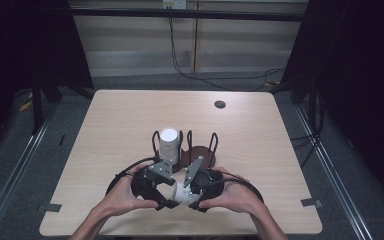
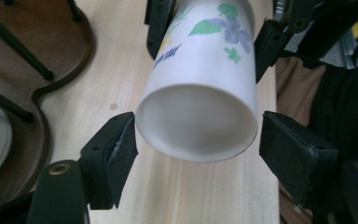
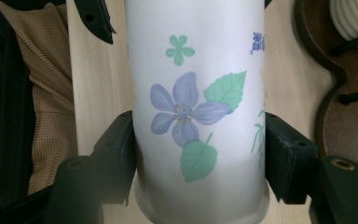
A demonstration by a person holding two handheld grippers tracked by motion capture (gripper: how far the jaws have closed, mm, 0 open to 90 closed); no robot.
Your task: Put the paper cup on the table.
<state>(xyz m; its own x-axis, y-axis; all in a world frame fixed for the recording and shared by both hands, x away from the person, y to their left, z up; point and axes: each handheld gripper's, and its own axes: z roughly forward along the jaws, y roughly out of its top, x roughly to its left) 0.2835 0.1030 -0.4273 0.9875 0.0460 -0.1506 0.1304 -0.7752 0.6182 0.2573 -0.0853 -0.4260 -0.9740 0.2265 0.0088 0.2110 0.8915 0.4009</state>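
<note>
Lying on its side near the front edge of the tabletop (image 1: 130,115), a white cup (image 1: 182,192) with a printed purple flower and green leaves sits between the two grippers. The right gripper (image 3: 198,140) has its fingers (image 3: 289,154) pressed against opposite sides of the cup's wall, pinching it across the middle; in the right gripper view the flower faces the camera and the cup runs straight up between the two pads. The left gripper (image 2: 198,140) meets the cup end-on: in the left gripper view the cup's round end points toward the camera and lies between the left fingers (image 2: 114,149). The finger at the left of that view sits just against the rim, while the finger at the right stands a little apart from it, so these fingers are spread around the end and not yet pressing from both sides. Farther along the cup in that view, the right gripper's fingers show clamped on the wall. From the high view, both hands hold the grippers close together, with the cup as a white shape between them. Behind them stands a dark wire rack (image 1: 200,150) holding a second, upright white cup (image 1: 169,142).
</note>
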